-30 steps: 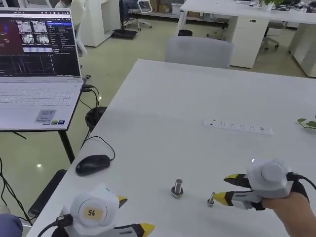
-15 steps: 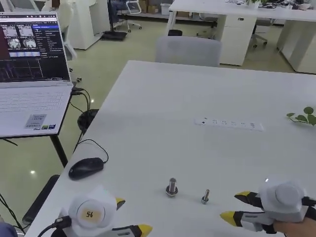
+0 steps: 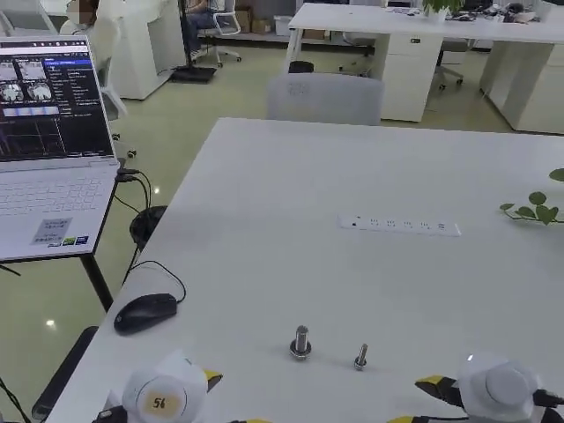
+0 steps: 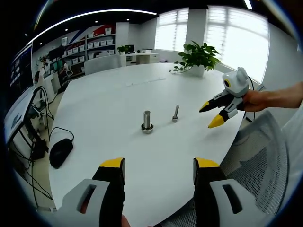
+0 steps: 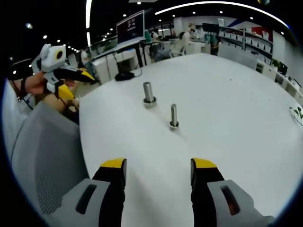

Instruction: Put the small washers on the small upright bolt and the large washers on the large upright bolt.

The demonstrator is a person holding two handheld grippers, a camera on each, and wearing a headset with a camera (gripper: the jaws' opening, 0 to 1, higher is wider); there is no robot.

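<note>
I count one table [image 3: 370, 167] | two grippers at its near edge, left gripper [image 4: 159, 164] and right gripper [image 5: 154, 163], both with jaws spread, holding nothing | one large bolt [image 3: 300, 342] upright ahead of them | one small bolt [image 3: 360, 356] upright just beside it.

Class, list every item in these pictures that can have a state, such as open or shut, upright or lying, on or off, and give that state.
Large bolt, standing upright.
Small bolt, standing upright, apart from the large one.
Left gripper, open, empty.
Right gripper, open, empty.
Laptop, lid open, screen on.
Power strip, lying flat.
</note>
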